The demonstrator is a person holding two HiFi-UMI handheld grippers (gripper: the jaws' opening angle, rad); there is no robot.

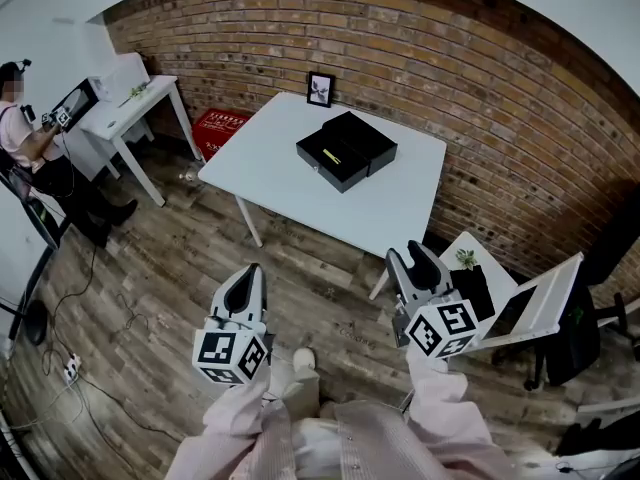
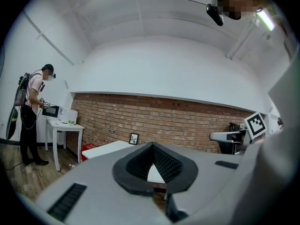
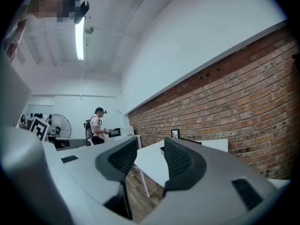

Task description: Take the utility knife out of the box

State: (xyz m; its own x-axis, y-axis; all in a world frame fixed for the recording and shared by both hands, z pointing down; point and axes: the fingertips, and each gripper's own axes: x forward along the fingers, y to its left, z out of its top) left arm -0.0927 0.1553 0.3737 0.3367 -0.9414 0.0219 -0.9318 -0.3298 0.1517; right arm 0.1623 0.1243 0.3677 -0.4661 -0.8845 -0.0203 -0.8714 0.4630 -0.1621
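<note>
An open black box (image 1: 345, 151) lies on the white table (image 1: 300, 198) ahead of me, its lid folded back to the right. Inside it I see a yellow utility knife (image 1: 332, 156). Both grippers hang over the wooden floor, well short of the table's near edge. My left gripper (image 1: 250, 271) is shut, its tips meeting with nothing between them (image 2: 151, 146). My right gripper (image 1: 408, 256) is open and empty, and the table shows through the gap between its pads (image 3: 151, 145).
A small picture frame (image 1: 320, 89) stands at the table's far edge by the brick wall. A red crate (image 1: 222, 128) sits on the floor at the left. A person (image 1: 25, 138) stands at a white desk (image 1: 130, 113) far left. A small white table and chair (image 1: 530, 303) are right.
</note>
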